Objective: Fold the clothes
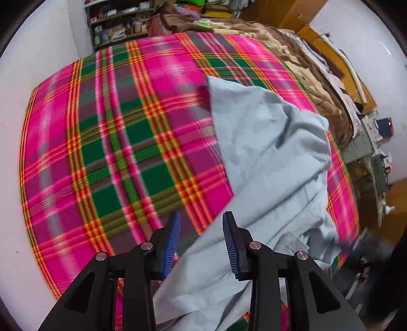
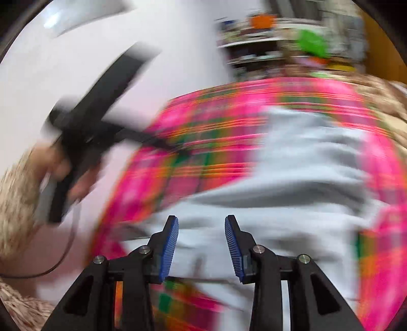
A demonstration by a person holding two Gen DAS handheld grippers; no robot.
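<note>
left wrist view: cluttered shelves (image 1: 119, 25) and brown blanket (image 1: 292, 51) beyond plaid cloth (image 1: 114, 132)

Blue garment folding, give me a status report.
Left gripper open, nothing clamped. Right gripper open, empty. Light blue garment rumpled on plaid cloth, unfolded. Nothing in the way.

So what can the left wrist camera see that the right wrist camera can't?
Only the left wrist view shows cardboard boxes and its own open left gripper. Only the right wrist view, very blurred, shows the person's hand and the right gripper, also open. Both show the light blue garment lying on the pink and green plaid cloth, and cluttered shelves behind.
</note>
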